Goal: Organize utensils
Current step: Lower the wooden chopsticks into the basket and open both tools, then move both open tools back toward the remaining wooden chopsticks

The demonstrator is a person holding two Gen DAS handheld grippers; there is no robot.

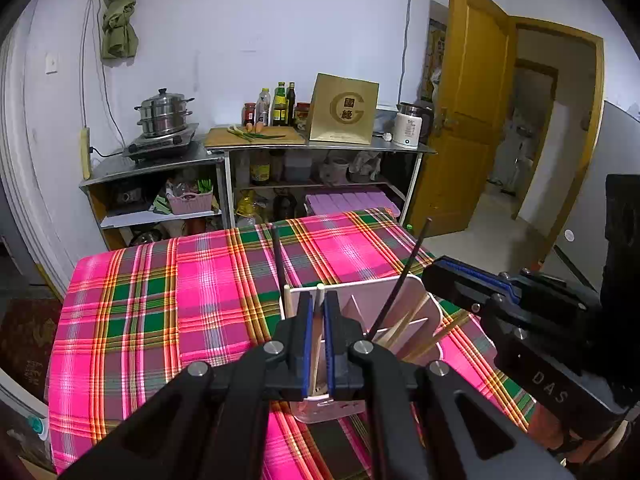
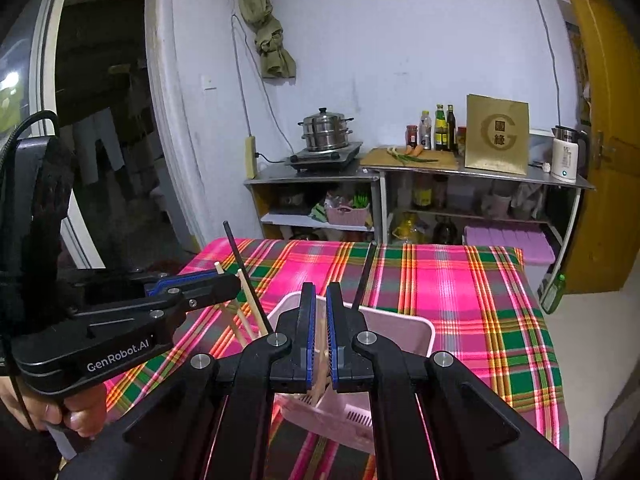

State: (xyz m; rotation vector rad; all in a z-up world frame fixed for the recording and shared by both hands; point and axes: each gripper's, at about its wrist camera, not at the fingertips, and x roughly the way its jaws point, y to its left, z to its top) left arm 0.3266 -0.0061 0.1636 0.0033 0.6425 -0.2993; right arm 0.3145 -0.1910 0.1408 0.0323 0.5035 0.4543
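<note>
Plaid cloth covers table; shelves behind. Holder near front edge. Left gripper & right gripper each nearly closed on a chopstick.

Pink holder (pink-green plaid tablecloth)

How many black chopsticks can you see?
2 black chopsticks: one upright by the pink holder's far-left corner, one leaning right from its middle; more may be hidden.

Upright chopsticks seemingly crowd the pink holder; plaid tablecloth lies open.
</note>
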